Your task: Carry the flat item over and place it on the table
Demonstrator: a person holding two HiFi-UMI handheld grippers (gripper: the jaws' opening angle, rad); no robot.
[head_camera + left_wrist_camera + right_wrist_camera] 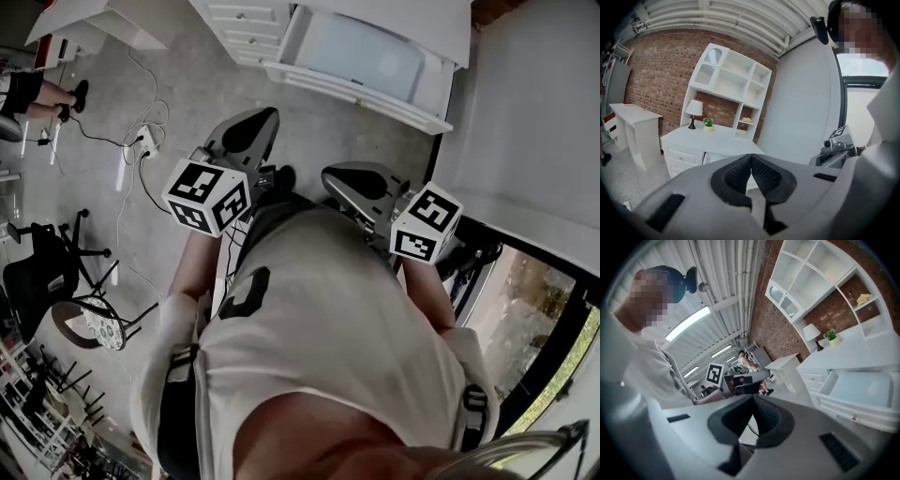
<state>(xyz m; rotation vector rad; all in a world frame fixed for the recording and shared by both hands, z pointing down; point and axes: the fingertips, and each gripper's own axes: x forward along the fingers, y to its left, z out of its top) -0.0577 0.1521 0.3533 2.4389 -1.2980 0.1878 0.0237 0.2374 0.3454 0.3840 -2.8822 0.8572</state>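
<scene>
Two claws are held out ahead of the person, side by side and apart. The left claw (251, 129) is closed, its ribbed pads (740, 174) pressed together with nothing between them. The right claw (753, 403) is closed and empty too. Each carries one marker cube, two in all (206, 195) (427, 223).

Ahead stands one white counter (723, 141) against a brick wall (661, 70), with a white shelf unit (736, 79) on its back edge. One lamp (694, 110) and one small potted plant (708, 123) stand just beside each other near the counter's back left corner. One drawer (361, 52) is pulled out from the counter's front edge. A pale yellowish thing (746, 120) lies in a lower shelf compartment (too small to make out). None of the views lets me tell where the flat item is.

A second, narrower table (633, 115) stands well to the left. On the floor lie a power strip with cables (141, 141), and two chairs (42, 272) (94, 323) stand farther off.
</scene>
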